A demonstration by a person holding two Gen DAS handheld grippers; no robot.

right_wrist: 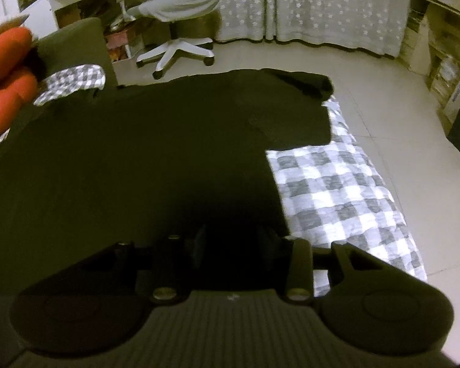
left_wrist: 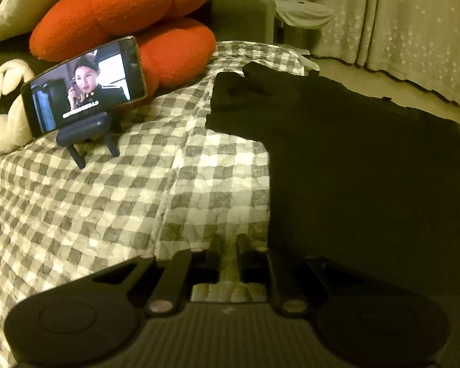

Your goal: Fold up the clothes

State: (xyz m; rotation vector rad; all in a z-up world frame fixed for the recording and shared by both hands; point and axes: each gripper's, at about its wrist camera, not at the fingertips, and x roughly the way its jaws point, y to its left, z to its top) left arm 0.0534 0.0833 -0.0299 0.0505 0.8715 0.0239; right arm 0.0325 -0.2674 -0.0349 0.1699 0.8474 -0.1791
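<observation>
Both tongs [left_wrist: 229,247] [right_wrist: 231,242] at blk garment's [right_wrist: 138,141] near edge.

A black garment [right_wrist: 138,141] lies spread flat across a grey-and-white checked blanket [right_wrist: 337,190], its dark cloth nearly featureless in the dim light. One short sleeve [right_wrist: 303,84] reaches toward the far right corner, and the other sleeve [left_wrist: 230,92] lies folded in by the far left edge. The near hem area is too dark to make out.
</observation>
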